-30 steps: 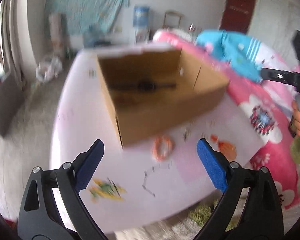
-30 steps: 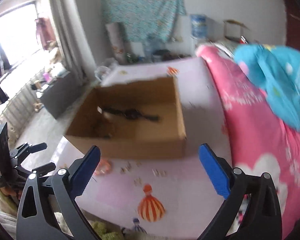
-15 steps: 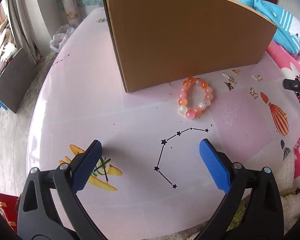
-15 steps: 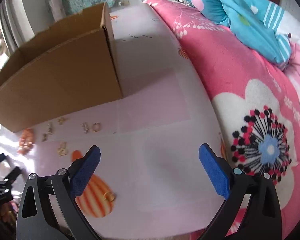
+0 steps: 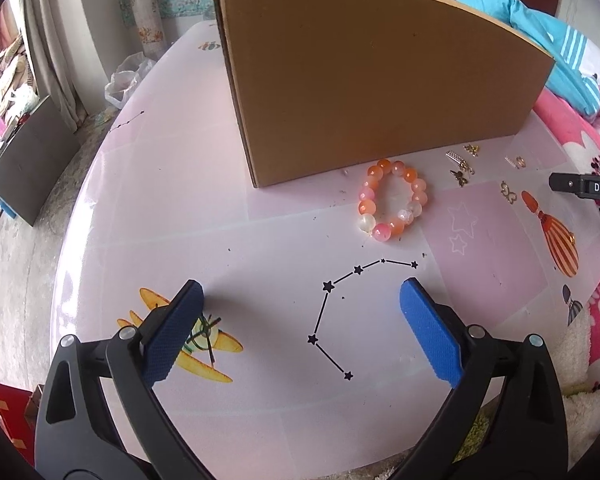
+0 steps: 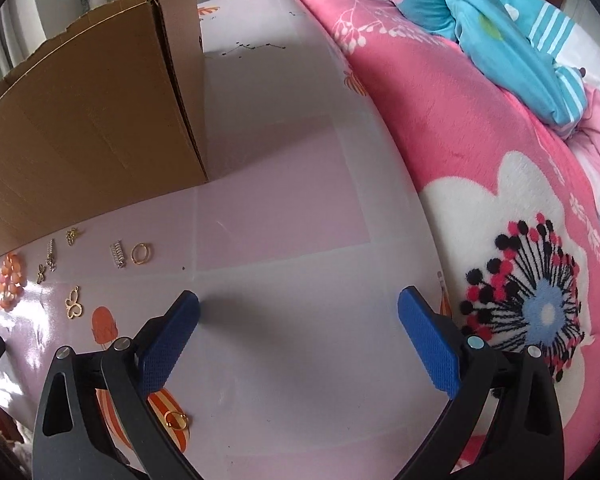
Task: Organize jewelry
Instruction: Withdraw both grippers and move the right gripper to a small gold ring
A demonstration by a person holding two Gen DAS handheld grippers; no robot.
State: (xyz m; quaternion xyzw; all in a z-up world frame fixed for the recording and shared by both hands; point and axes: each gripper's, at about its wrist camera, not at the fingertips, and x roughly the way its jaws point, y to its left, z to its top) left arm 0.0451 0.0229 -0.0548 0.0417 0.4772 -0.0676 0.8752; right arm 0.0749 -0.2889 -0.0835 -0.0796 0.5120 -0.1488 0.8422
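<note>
An orange and pink bead bracelet (image 5: 392, 200) lies on the pink table just in front of a brown cardboard box (image 5: 372, 80). Small gold and silver pieces (image 5: 460, 166) lie to its right. My left gripper (image 5: 300, 300) is open and empty, low over the table, short of the bracelet. In the right wrist view the box (image 6: 88, 128) is at the left, with a gold ring (image 6: 141, 253), a silver spring piece (image 6: 117, 256), a gold butterfly charm (image 6: 74, 302) and the bracelet (image 6: 9, 282) before it. My right gripper (image 6: 298, 312) is open and empty over bare table. A gold ring (image 6: 176, 420) lies by its left finger.
A pink flowered blanket (image 6: 500, 200) and a blue bundle (image 6: 500, 28) lie along the table's right side. The right gripper's tip (image 5: 584, 188) shows at the right edge of the left wrist view. The table edge (image 5: 72, 240) drops off at the left to the floor.
Both grippers have dropped from high above the box to low over the table; the box's inside is now out of sight. Both have stayed open and empty.
</note>
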